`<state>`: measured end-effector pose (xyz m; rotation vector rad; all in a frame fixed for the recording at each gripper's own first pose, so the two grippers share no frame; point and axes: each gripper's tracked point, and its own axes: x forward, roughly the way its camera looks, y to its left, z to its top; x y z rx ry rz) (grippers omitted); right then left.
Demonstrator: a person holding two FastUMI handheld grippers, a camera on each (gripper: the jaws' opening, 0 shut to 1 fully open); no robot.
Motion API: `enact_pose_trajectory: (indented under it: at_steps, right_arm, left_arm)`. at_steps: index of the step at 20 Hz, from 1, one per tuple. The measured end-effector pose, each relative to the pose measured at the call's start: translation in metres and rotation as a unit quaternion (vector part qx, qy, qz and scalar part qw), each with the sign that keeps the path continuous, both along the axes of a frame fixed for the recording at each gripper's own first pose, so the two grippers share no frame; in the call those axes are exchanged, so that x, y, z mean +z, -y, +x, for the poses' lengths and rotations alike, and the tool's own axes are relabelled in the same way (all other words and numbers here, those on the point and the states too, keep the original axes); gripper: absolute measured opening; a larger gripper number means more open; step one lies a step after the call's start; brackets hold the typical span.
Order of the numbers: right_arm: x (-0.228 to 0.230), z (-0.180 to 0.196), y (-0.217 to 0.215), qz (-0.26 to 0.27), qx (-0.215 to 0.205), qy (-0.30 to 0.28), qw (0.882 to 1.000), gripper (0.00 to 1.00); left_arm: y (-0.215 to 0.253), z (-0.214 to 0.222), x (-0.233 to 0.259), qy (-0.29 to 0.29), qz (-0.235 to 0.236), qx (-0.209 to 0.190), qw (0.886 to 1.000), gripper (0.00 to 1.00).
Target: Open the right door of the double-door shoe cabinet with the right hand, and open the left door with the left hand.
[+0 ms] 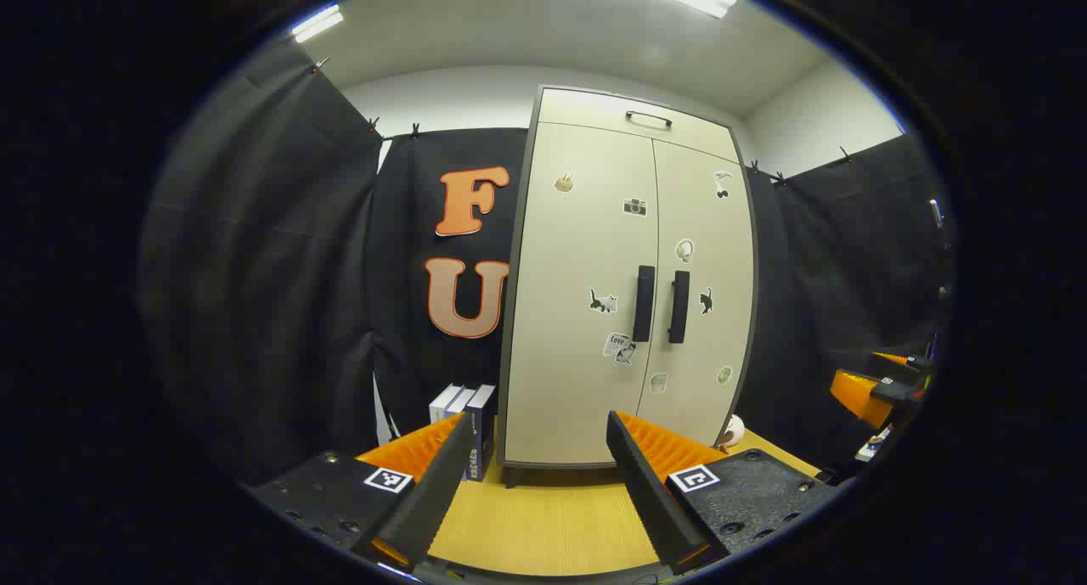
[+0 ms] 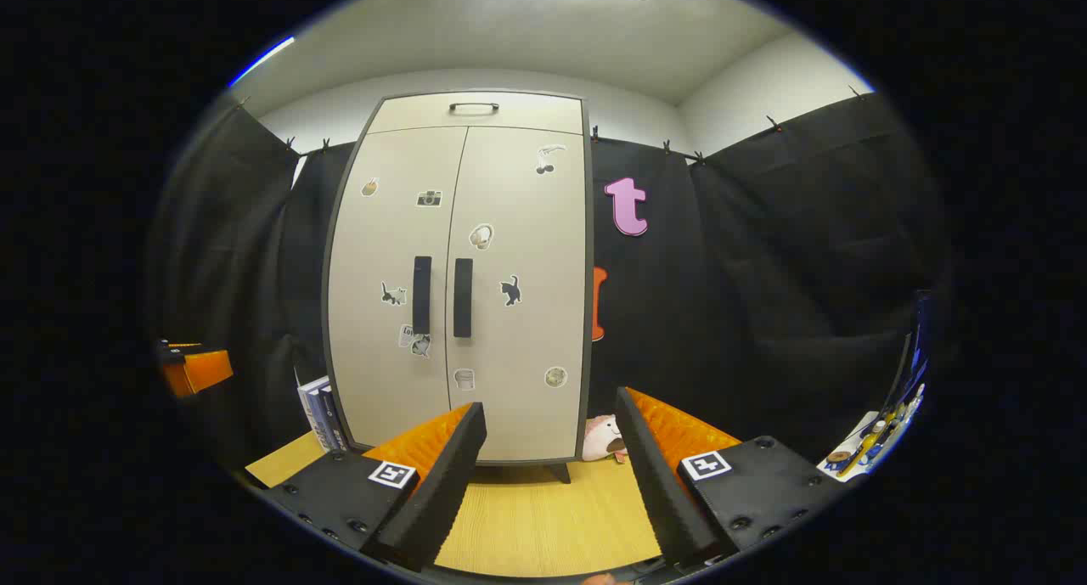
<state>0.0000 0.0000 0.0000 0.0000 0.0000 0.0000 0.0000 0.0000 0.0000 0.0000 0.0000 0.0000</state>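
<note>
Boxes (image 1: 465, 415) stand on the wooden table (image 1: 552, 525); a plush toy (image 2: 601, 439) sits apart.

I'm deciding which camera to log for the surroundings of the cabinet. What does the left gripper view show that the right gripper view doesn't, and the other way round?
Left gripper view: the other tool at the right edge. Right gripper view: a pink plush toy by the cabinet's right foot and small items at the far right. Both: the shoe cabinet with both doors closed, its two black handles, the stickers, the books on its left, and an open tool over the wooden surface.
</note>
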Motion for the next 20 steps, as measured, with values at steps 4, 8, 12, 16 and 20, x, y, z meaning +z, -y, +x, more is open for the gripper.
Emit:
enact_pose_trajectory:
  at_steps: [4,8,12,16,20]
  right_arm:
    - [-0.004,0.002,-0.007,0.014,0.006,-0.008,1.0,0.94]
    - [-0.007,0.001,-0.013,0.005,0.009,-0.015,1.0,0.98]
    - [-0.008,0.0,-0.014,0.009,0.008,-0.015,1.0,0.94]
    - [-0.011,0.0,-0.016,0.01,0.006,-0.021,1.0,0.94]
    - [-0.012,0.0,-0.021,0.006,0.006,-0.025,1.0,0.94]
  left_arm:
    - [0.0,0.0,0.01,0.014,-0.004,-0.003,1.0,0.94]
    - [0.003,0.002,0.001,0.001,-0.011,-0.01,1.0,0.94]
    - [0.002,0.006,0.0,-0.001,-0.011,-0.014,1.0,0.94]
    - [0.006,0.009,-0.001,-0.003,-0.013,-0.024,1.0,0.94]
    - [0.005,0.01,0.0,-0.001,-0.011,-0.027,1.0,0.94]
